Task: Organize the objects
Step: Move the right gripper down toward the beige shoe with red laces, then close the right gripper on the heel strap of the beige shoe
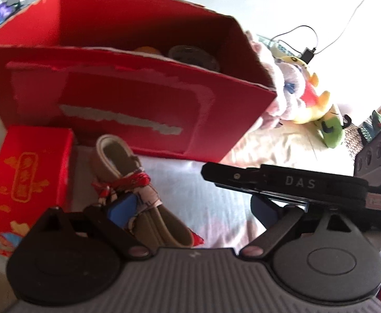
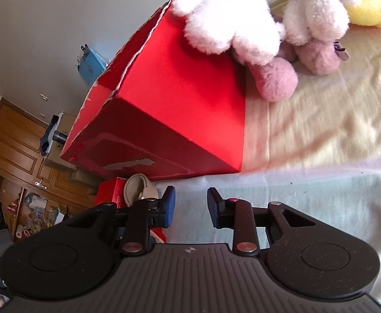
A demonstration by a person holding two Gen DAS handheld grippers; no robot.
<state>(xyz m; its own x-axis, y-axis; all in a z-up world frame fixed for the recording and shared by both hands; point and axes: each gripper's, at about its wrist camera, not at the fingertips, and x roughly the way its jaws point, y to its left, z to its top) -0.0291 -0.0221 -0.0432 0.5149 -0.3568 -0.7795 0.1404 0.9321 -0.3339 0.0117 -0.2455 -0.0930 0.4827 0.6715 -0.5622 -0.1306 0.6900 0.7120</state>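
- Lying bundled on bed sheet (image 1: 190, 182) before big red box (image 1: 127, 109): belt (image 1: 122, 161), against left gripper (image 1: 193, 208)'s left pad; jaws spread.
- Hovering released, empty: right gripper (image 2: 190, 206).
- Showing "DAS" on right gripper.

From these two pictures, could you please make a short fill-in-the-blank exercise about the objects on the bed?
1. The big open box is coloured ____.
2. The rolled belt is tied with a red ____.
3. The bow on the white plush toy is ____.
4. The small red box stands to the ____ of the belt in the left wrist view.

Missing words: red; string; blue; left
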